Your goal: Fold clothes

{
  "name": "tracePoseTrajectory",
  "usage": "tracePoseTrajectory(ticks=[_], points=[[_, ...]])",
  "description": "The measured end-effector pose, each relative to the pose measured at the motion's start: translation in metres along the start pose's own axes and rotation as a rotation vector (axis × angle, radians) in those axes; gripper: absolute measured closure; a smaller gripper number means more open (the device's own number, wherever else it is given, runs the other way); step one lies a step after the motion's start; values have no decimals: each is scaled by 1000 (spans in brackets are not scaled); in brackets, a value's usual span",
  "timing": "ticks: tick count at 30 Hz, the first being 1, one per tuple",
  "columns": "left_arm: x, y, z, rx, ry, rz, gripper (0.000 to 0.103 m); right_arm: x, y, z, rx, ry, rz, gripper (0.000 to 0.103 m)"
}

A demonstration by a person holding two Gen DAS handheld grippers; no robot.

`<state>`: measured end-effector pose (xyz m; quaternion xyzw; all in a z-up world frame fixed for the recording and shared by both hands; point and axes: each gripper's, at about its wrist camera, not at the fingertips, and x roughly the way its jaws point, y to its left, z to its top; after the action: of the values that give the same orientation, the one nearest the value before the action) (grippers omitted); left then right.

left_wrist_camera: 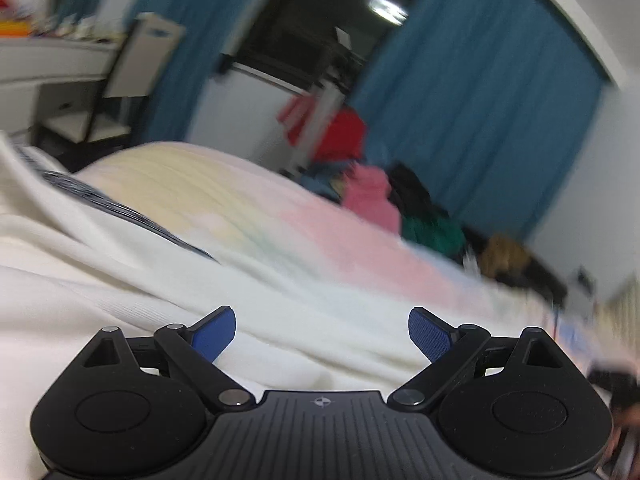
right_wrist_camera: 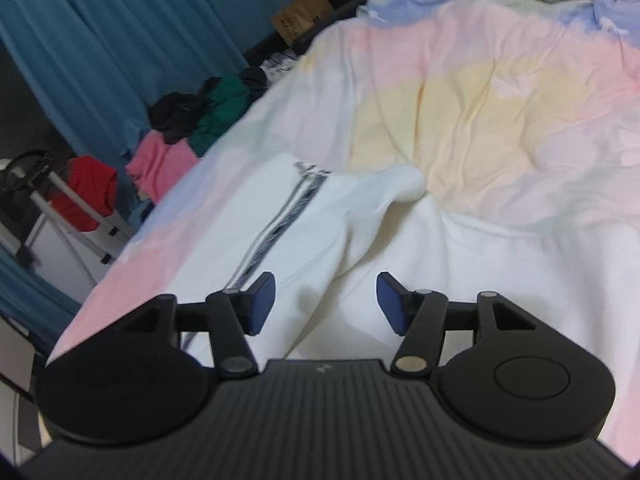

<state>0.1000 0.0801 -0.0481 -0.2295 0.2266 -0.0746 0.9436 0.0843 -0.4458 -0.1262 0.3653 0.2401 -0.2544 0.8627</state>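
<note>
Nearest the lens in the right wrist view, the right claw (right_wrist_camera: 326, 304) stands with its blue pads parted and nothing pinched; a raised ridge of the white garment (right_wrist_camera: 320, 232) runs up between them without touching either pad. In the left wrist view the left claw (left_wrist_camera: 322, 334) is likewise spread wide and empty, low in the frame, over the same white cloth.

That garment, with its dark striped band (right_wrist_camera: 280, 224), lies on the pastel bedspread (right_wrist_camera: 500, 92), filling the lower middle of the right view; a rounded end bulges up near the centre of the frame.

Risks, as I judge them: with neither claw holding, the bulging fold is loose and could slump or spring open, leaving the fold crooked. A regrasp could pinch the bedspread along with the garment, since both are pale and soft and lie flush. Grabbing only the top layer would drag it off the layer beneath.

Farther off, at the left of the right view, a pile of clothes (right_wrist_camera: 192, 128) sits at the bed's edge before blue curtains (right_wrist_camera: 100, 28).
</note>
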Motion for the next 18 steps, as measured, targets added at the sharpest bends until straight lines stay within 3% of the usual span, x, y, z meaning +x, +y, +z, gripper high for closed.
tracePoseTrajectory(ticks=[5, 7, 14, 16, 18], points=[[-5, 60, 51, -176, 8, 228, 8, -9, 33, -21, -76, -57, 18, 43], [2, 82, 64, -239, 13, 262, 9, 0, 43, -26, -116, -59, 11, 43], [65, 121, 77, -380, 130, 140, 16, 30, 53, -40, -115, 46, 65, 43], [77, 126, 79, -427, 120, 72, 17, 35, 49, -38, -86, 55, 63, 43], [85, 128, 81, -479, 103, -42, 17, 38, 44, -35, -45, 63, 60, 43]])
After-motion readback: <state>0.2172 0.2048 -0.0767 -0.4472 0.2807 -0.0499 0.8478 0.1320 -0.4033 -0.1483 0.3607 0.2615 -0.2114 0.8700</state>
